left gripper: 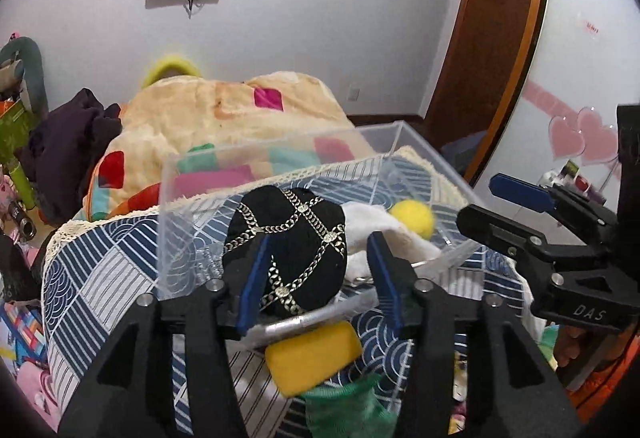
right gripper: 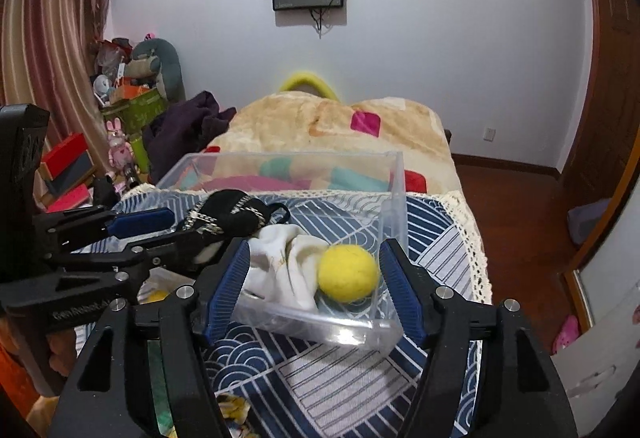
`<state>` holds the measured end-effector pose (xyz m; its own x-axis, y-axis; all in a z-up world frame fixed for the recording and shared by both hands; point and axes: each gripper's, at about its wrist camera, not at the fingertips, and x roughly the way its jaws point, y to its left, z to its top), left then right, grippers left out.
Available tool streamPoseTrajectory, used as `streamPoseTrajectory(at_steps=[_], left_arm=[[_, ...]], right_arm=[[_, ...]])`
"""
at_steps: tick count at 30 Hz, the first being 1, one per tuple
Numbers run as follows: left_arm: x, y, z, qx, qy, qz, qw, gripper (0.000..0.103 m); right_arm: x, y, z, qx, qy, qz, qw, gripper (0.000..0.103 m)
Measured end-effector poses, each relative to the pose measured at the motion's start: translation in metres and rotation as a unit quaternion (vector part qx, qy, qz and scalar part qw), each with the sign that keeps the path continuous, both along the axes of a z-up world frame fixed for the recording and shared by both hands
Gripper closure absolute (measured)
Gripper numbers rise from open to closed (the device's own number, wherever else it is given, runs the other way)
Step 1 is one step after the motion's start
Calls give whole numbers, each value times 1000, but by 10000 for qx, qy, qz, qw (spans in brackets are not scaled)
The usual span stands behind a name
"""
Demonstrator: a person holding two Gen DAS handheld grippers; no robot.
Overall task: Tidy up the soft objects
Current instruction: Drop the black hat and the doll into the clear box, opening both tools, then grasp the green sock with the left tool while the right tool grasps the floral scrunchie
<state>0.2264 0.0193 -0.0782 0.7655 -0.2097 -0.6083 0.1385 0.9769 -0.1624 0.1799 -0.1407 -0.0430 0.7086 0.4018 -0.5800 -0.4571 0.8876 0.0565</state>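
The left gripper (left gripper: pixel 316 278) held its jaws apart around a black chain-trimmed pouch (left gripper: pixel 286 258) inside the clear plastic bin (left gripper: pixel 180 197). The right gripper (right gripper: pixel 316 290) (jaws also apart) faced a yellow felt ball (right gripper: pixel 348 272), with a white cloth (right gripper: pixel 284 262) at its nine o'clock, both in the bin on the bed (right gripper: pixel 440 230).

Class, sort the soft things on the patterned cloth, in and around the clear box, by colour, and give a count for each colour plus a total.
Yellow: 2, the yellow felt ball and the yellow rectangular sponge
White: 1, the crumpled white cloth
Black: 1, the black fabric pouch with silver chain trim
Green: 1, the green mesh fabric
Total: 5
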Motion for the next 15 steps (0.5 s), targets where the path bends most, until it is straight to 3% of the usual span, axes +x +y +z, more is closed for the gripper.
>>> streamPoseTrajectory(at_steps=[2,8,15], left_arm=[[-11,2,8,-28,-105,-9,9999,45],[-36,3,15,57,-192,-48,9998,35],[-54,3,-1,125,51,-53,9999,34]], right_arm=[[-8,-4,6,64,-134,-13,9999,28],[-27,-8,9,145,-244,82,9996,27],[-47,0,-15,88,34,267,9996,26]])
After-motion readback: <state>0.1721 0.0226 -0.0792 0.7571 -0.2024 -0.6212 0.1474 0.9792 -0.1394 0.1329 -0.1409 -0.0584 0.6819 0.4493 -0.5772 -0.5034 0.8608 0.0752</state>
